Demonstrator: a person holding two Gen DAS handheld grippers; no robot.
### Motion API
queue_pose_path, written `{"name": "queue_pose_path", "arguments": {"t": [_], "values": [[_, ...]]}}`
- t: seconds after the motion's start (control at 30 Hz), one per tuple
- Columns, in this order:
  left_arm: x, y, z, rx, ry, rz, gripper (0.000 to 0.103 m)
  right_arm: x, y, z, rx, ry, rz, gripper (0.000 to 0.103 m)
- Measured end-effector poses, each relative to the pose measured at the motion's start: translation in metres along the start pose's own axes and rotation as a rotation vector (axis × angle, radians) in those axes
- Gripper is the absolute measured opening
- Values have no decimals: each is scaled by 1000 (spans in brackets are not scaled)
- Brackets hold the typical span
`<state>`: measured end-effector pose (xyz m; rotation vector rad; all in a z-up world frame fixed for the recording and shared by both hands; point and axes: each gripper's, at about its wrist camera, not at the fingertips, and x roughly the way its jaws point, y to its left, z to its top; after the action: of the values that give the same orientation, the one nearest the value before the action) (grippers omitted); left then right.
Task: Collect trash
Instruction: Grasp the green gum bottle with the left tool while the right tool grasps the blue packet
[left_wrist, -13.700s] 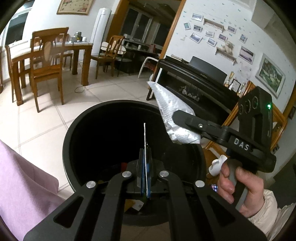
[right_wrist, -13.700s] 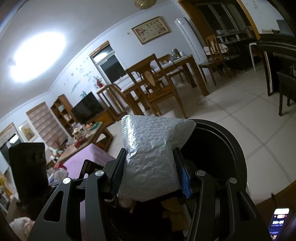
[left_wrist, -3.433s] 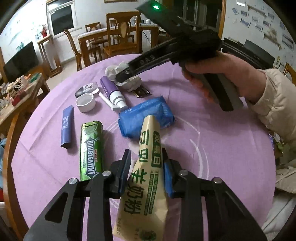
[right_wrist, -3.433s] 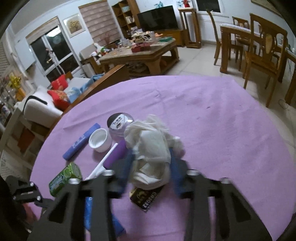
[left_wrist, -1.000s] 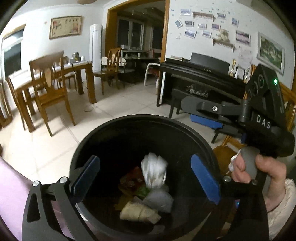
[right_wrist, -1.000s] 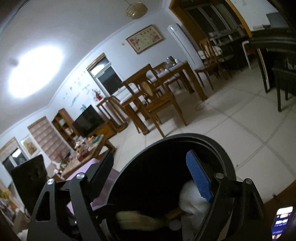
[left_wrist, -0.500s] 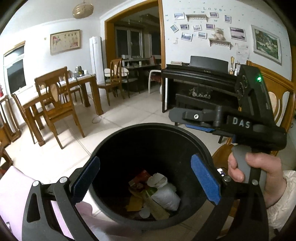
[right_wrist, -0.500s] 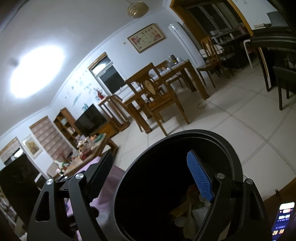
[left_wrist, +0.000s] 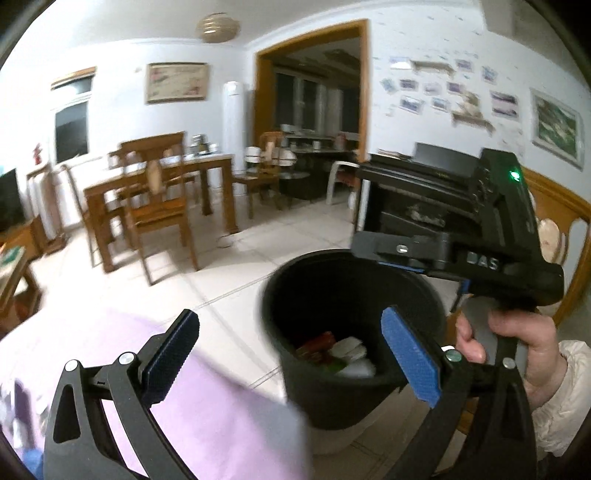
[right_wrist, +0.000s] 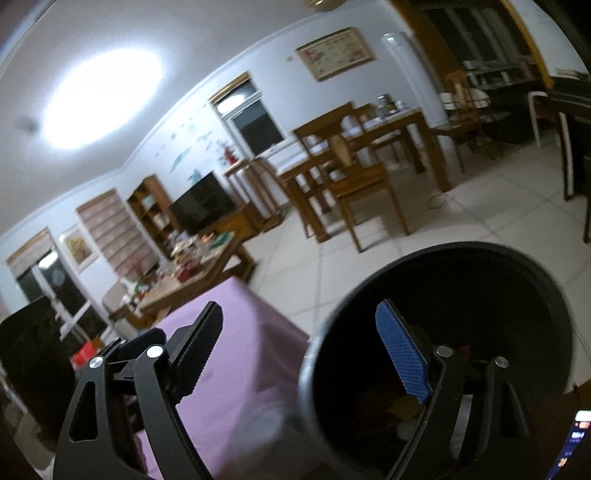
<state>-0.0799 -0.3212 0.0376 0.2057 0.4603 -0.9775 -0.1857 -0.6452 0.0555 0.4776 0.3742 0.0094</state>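
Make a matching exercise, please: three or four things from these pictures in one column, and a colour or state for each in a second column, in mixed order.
Things:
1. trash bin
2. tablecloth
3. left gripper
4. dining table

States:
a. purple
b. open, nothing between its fingers
c. black, with wrappers inside
d. brown wood

Pairs: 1-c, 2-a, 3-b, 4-d

1. Right gripper (right_wrist: 299, 345): jaws spread wide, nothing between them; lower centre of frame.
2. Black trash bin (right_wrist: 554, 295): lower right, interior dark, contents indistinct; blue fingertip pad (right_wrist: 402, 354) overlaps its mouth.
3. Purple tablecloth (right_wrist: 251, 369): lower centre, left of bin.
4. Wooden dining table (right_wrist: 406, 122) with chairs: upper right.
5. Television (right_wrist: 203, 206): centre left.
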Motion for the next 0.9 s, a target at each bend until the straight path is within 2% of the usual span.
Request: {"name": "queue_pose_path", "arguments": {"t": [0.2, 0.33, 0.47, 0.53, 0.6, 0.63, 0.7, 0.77, 0.83, 0.9], "values": [[-49, 89, -26, -177, -6, 111, 98, 54, 79, -16, -89, 95, 89, 84], [-88, 143, -51, -248, 6, 206, 98, 94, 140, -29, -157, 179, 166, 84], [-123, 194, -82, -300, 81, 304, 98, 142, 212, -55, -267, 323, 271, 84], [-135, 215, -97, -331, 127, 330, 92, 162, 244, -70, -332, 386, 311, 84], [-140, 235, -111, -363, 203, 336, 58, 184, 282, -91, -412, 457, 350, 84], [-140, 243, -115, -373, 239, 337, 54, 196, 301, -101, -466, 484, 352, 84], [-137, 252, -124, -369, 302, 339, 52, 209, 327, -120, -545, 509, 350, 84], [-139, 255, -122, -358, 310, 324, 51, 225, 351, -135, -628, 538, 345, 81], [-136, 256, -121, -327, 321, 315, 49, 244, 370, -147, -717, 580, 315, 73], [-133, 256, -121, -288, 344, 340, 49, 257, 381, -161, -773, 613, 298, 66]]}}
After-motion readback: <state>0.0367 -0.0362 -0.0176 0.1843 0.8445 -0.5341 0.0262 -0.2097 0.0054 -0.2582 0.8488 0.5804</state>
